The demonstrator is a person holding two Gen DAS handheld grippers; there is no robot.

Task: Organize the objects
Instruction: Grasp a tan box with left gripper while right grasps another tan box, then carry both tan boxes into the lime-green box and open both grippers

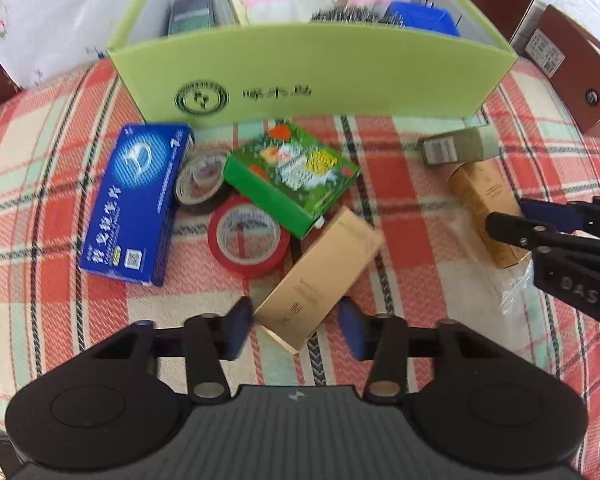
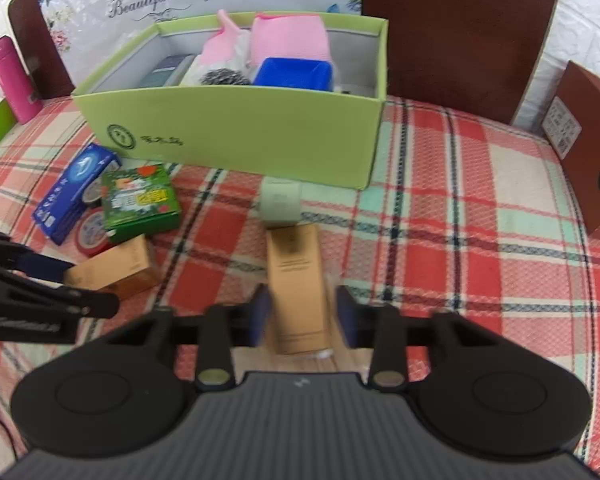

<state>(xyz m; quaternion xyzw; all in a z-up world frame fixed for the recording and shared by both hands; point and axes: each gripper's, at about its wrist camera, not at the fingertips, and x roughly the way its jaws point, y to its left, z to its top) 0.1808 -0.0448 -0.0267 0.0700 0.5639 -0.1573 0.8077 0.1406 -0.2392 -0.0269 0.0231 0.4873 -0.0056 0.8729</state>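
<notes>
Two tan cartons lie on the plaid cloth. My left gripper (image 1: 296, 326) straddles the near end of the slanted carton (image 1: 324, 264). Its left pad touches a corner, and a gap shows at the right pad. My right gripper (image 2: 302, 314) is shut on the other tan carton (image 2: 296, 264), with both pads against its sides. Each gripper shows in the other view, the right gripper (image 1: 512, 216) and the left gripper (image 2: 90, 286). The green storage box (image 2: 236, 128) stands behind, holding pink cloth, a blue tub and other items.
Left of the slanted carton lie a blue box (image 1: 136, 200), a green picture box (image 1: 292, 176), red tape (image 1: 248, 240) and dark tape (image 1: 200, 184). An olive carton (image 2: 280, 200) lies past the held one. A pink bottle (image 2: 10, 80) and a brown card (image 2: 588, 160) flank the scene.
</notes>
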